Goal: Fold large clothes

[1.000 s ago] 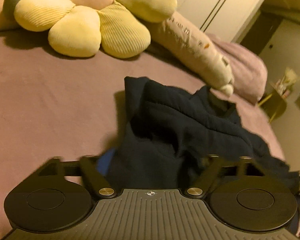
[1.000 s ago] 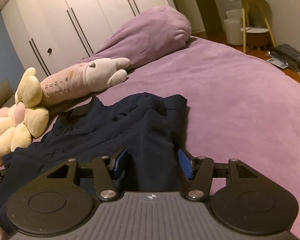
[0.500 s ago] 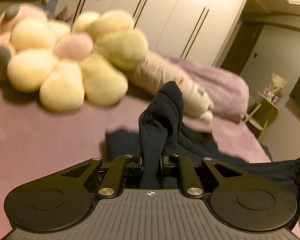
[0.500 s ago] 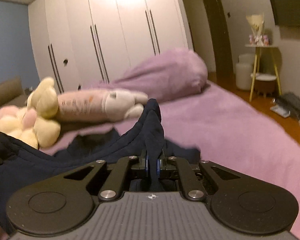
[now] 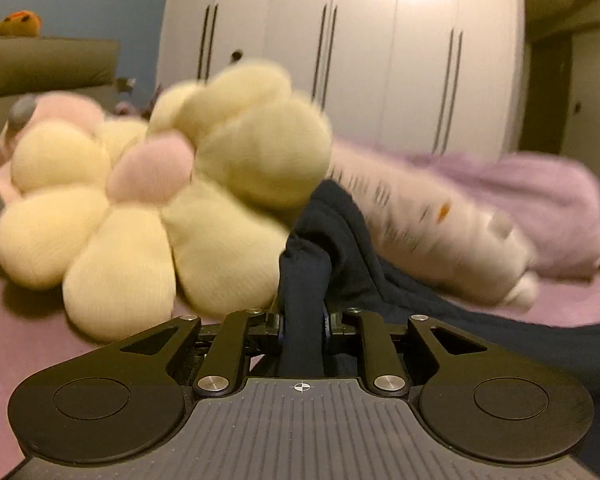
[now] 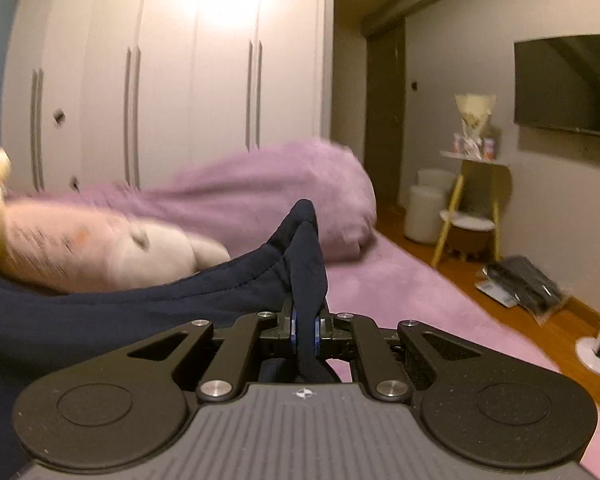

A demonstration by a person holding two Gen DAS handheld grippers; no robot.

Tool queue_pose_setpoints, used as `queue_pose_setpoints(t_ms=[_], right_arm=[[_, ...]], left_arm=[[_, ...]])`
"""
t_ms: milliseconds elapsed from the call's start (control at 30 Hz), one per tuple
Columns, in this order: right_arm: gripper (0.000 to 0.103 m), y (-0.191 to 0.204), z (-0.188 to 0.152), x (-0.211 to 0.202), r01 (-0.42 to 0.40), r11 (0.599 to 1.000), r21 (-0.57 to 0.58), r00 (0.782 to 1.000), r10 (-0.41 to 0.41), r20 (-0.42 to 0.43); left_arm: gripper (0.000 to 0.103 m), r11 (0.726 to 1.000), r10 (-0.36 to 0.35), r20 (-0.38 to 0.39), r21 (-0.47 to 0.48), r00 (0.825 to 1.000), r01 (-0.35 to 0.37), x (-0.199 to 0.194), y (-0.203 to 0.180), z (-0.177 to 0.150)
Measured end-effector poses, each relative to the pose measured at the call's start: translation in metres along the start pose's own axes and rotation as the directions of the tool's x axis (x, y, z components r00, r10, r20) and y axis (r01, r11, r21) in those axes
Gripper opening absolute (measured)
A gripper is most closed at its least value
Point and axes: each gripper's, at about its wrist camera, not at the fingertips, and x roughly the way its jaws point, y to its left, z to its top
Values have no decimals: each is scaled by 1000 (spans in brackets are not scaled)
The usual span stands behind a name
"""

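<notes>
A dark navy garment (image 5: 332,232) lies on the purple bed (image 5: 28,344), with one bunched fold lifted in each gripper. In the left wrist view my left gripper (image 5: 303,324) has its blue pads (image 5: 325,322) against a thick fold of it, and the jaws are opening slightly with the cloth still between them. My right gripper (image 6: 305,326) is shut on another fold of the garment (image 6: 306,240), which stands up in a peak above the pads. The rest of the cloth (image 6: 120,312) sags away to the left of the right gripper.
A yellow flower-shaped plush (image 5: 160,220) sits close ahead of the left gripper, and a long pink plush (image 5: 440,232) and a purple pillow (image 6: 260,200) lie behind the garment. White wardrobes (image 5: 360,60) fill the back. The bed's right edge drops to a wooden floor with a small yellow-legged table (image 6: 472,200).
Both grippers closed on folds of the navy garment and lifted them off the bed. Both views have tilted up and moved toward the plush toys and the wardrobes.
</notes>
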Motion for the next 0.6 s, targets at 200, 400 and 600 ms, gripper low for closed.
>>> queue_pose_setpoints(t_ms=[200, 400, 600], right_arm=[[9, -3, -66, 49, 59, 998, 29, 992, -55, -117], [13, -21, -91, 71, 25, 990, 141, 981, 3, -196], [14, -33, -111, 73, -16, 973, 232, 986, 54, -159]], left_arm=[[63, 999, 48, -55, 21, 997, -47, 42, 13, -63], [74, 997, 7, -100, -71, 995, -15, 55, 29, -73], [82, 984, -42, -104, -176, 994, 23, 65, 42, -81]])
